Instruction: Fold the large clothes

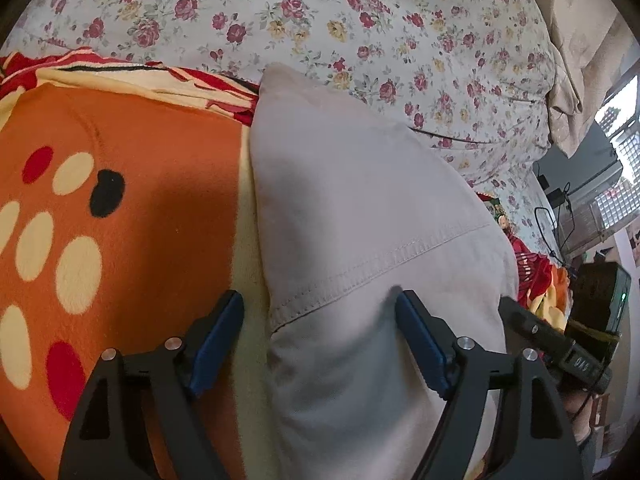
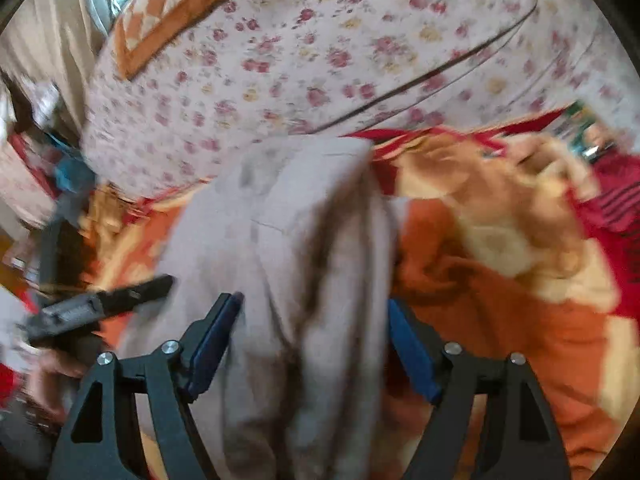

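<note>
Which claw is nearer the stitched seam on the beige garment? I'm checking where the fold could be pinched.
Left. The left claw is open astride the stitched seam. The right claw is open over a blurred, bunched part of the beige garment; no seam is discernible there.

A home bedroom — a floral bedsheet (image 1: 400,40) covers the bed, an orange spotted blanket (image 1: 140,200) spread on it, curtain (image 1: 568,80) beside.
</note>
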{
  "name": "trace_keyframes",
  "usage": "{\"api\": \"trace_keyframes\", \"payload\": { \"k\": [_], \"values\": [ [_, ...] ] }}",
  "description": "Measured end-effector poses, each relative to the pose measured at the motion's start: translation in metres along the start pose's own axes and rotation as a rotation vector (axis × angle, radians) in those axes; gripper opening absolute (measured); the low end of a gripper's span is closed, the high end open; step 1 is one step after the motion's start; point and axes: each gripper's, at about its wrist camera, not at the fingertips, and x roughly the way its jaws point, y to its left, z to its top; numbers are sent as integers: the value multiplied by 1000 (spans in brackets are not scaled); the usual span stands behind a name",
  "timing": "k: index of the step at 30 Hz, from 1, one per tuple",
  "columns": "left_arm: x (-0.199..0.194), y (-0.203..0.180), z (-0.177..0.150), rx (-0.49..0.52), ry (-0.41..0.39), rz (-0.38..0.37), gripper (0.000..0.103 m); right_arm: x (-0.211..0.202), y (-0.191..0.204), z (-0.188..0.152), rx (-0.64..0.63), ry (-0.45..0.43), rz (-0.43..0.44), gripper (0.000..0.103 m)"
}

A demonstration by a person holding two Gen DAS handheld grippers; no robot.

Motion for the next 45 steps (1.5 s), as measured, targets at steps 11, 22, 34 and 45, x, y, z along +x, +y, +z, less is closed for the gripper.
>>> {"api": "trace_keyframes", "payload": {
  "k": [11, 22, 34, 45],
  "values": [
    [0, -1, 4, 2, -39, -2, 51, 7, 1, 1, 17, 13, 34, 64],
    [-12, -11, 2, 62, -84, -30, 11, 4, 12, -1, -2, 8, 25, 38],
    [-88, 26, 12, 30, -163, 109, 8, 25, 59, -11, 66, 45, 235, 32],
    [-77, 56, 2, 29, -110, 242, 24, 53, 86, -19, 65, 31, 257, 41]
  ]
}}
